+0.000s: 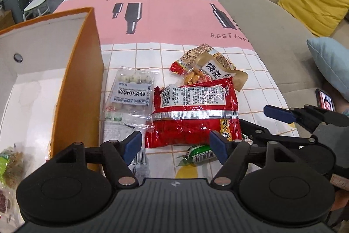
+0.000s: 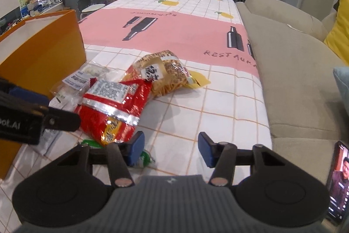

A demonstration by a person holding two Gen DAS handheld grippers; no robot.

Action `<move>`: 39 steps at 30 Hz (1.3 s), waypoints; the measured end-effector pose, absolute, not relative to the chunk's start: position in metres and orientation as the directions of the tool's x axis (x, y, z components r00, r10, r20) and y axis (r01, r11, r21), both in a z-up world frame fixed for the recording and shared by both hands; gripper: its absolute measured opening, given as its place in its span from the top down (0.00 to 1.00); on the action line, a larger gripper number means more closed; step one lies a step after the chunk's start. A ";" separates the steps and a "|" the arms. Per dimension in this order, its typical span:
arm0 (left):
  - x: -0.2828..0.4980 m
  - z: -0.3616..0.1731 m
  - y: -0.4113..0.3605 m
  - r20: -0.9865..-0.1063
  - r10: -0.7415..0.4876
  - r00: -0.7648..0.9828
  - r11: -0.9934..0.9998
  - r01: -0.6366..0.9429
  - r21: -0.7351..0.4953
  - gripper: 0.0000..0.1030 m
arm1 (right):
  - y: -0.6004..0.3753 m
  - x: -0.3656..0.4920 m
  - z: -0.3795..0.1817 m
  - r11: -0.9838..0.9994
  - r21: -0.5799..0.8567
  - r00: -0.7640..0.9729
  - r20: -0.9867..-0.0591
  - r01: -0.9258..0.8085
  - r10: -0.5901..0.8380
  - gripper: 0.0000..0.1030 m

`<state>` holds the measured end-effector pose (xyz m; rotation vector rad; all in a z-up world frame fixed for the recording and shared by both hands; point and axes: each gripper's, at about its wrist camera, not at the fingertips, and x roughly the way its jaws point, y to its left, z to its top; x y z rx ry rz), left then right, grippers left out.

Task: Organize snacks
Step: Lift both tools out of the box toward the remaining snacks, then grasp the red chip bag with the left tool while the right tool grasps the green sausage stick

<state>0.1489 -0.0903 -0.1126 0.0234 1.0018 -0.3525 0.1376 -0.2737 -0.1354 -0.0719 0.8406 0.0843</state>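
A red snack bag [image 1: 192, 115] lies on the tablecloth in front of my open, empty left gripper [image 1: 176, 145]; it also shows in the right wrist view [image 2: 113, 108]. Behind it lies a tan and yellow snack bag [image 1: 209, 67] [image 2: 165, 71]. A clear pack of white balls [image 1: 130, 93] [image 2: 82, 78] lies beside the orange box [image 1: 82, 84] [image 2: 43, 51]. A small green-wrapped sausage [image 1: 198, 153] [image 2: 144, 158] lies by the near edge. My right gripper [image 2: 171, 149] is open and empty over bare cloth; it also shows in the left wrist view [image 1: 281, 114].
The orange box stands open on the left and holds a few packets [image 1: 11, 167]. A beige sofa [image 2: 294, 71] with yellow [image 1: 314, 6] and blue cushions runs along the table's right edge. A phone [image 2: 338, 180] lies at the near right.
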 end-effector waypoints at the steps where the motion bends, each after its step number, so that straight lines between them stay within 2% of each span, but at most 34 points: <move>1: 0.148 -0.111 -0.089 -0.827 -0.280 0.487 0.945 0.291 -0.148 0.20 | -0.272 0.137 -0.135 0.994 -0.027 0.668 -0.742 -0.108 0.052 0.49; 6: 0.145 -0.102 -0.084 -0.818 -0.293 0.495 0.947 0.271 -0.175 0.20 | -0.258 0.129 -0.131 0.983 -0.001 0.680 -0.722 -0.185 0.128 0.49; 13: 0.145 -0.103 -0.097 -0.822 -0.304 0.482 0.934 0.321 -0.157 0.17 | -0.232 0.116 -0.133 0.945 0.012 0.661 -0.711 -0.328 0.239 0.49; 14: 0.145 -0.104 -0.100 -0.825 -0.298 0.480 0.934 0.325 -0.148 0.17 | -0.227 0.113 -0.132 0.937 0.004 0.664 -0.704 -0.348 0.250 0.44; 18: 0.147 -0.108 -0.112 -0.840 -0.277 0.468 0.928 0.358 -0.106 0.16 | -0.218 0.108 -0.133 0.926 -0.038 0.671 -0.700 -0.376 0.244 0.45; 24: 0.147 -0.110 -0.108 -0.849 -0.272 0.453 0.920 0.382 -0.090 0.16 | -0.232 0.112 -0.130 0.947 -0.018 0.677 -0.704 -0.320 0.215 0.45; 27: 0.147 -0.111 -0.108 -0.856 -0.259 0.446 0.908 0.414 -0.060 0.17 | -0.240 0.114 -0.132 0.960 -0.039 0.662 -0.732 -0.276 0.160 0.45; 32: 0.148 -0.115 -0.111 -0.868 -0.227 0.441 0.887 0.463 0.003 0.17 | -0.240 0.121 -0.143 0.949 -0.036 0.609 -0.774 -0.312 0.171 0.44; 35: 0.149 -0.115 -0.107 -0.874 -0.223 0.432 0.891 0.453 -0.004 0.17 | -0.234 0.125 -0.152 0.928 -0.086 0.615 -0.770 -0.363 0.169 0.35; 39: 0.147 -0.113 -0.102 -0.883 -0.230 0.409 0.893 0.449 -0.025 0.18 | -0.233 0.129 -0.159 0.895 -0.124 0.627 -0.754 -0.429 0.196 0.29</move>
